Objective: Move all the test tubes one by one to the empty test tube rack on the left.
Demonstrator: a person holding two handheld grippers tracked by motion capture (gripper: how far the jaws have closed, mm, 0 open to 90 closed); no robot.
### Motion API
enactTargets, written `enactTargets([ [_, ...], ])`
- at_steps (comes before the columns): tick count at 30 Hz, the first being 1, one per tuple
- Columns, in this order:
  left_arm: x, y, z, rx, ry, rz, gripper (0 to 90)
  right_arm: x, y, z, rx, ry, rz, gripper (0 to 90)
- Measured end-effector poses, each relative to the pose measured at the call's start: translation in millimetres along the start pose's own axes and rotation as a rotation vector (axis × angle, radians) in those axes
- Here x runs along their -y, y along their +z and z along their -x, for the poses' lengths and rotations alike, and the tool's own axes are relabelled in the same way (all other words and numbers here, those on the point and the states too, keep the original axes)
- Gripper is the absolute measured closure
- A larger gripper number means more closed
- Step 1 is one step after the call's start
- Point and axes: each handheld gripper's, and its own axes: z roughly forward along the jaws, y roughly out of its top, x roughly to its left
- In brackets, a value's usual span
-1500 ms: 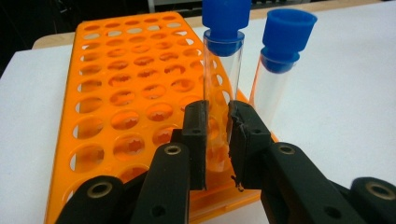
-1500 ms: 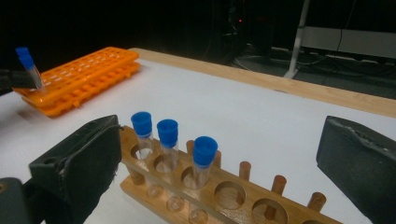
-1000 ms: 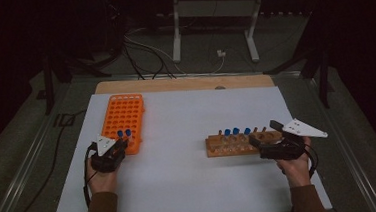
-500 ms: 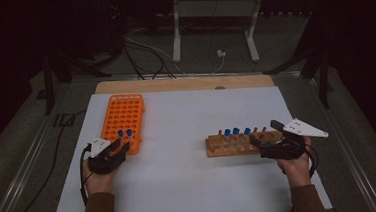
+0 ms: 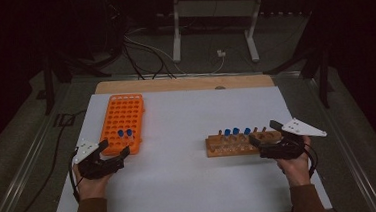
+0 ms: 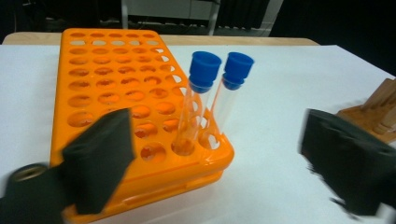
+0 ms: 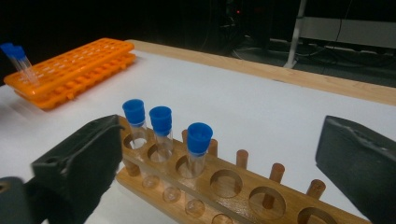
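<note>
An orange tube rack (image 5: 126,113) (image 6: 112,79) lies at the left of the white table top. Two blue-capped tubes (image 5: 125,134) (image 6: 205,70) stand upright in holes at its near right corner. My left gripper (image 5: 114,147) (image 6: 215,130) sits just short of that corner; its jaws have just been opening and now stand open, with nothing pressed between them. At the right, a wooden rack (image 5: 234,147) (image 7: 224,186) holds three blue-capped tubes (image 5: 236,131) (image 7: 161,119). My right gripper (image 5: 264,133) (image 7: 222,130) is open at the rack's right end, touching no tube.
The white table top (image 5: 191,186) spreads wide between the two racks and toward the person. A wooden strip (image 5: 184,83) runs along its far edge. Beyond it, cables (image 5: 142,49) and a metal stand (image 5: 176,31) sit on the dark floor.
The left gripper has drawn back from the orange rack's near corner toward the person and opened its jaws, leaving both tubes standing in the rack. The right hand has kept still.
</note>
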Motion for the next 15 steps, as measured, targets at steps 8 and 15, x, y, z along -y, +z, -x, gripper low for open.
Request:
enactTargets([
  [8,1.0,-3.7,2.2,-0.018,0.028,-0.019,0.5,5.2,8.0,-0.1,-0.006,0.007,-0.026,4.8],
  [15,0.9,-2.8,3.7,-0.025,0.034,-0.013,0.5,9.5,15.4,-0.1,-0.009,0.000,-0.053,9.2],
])
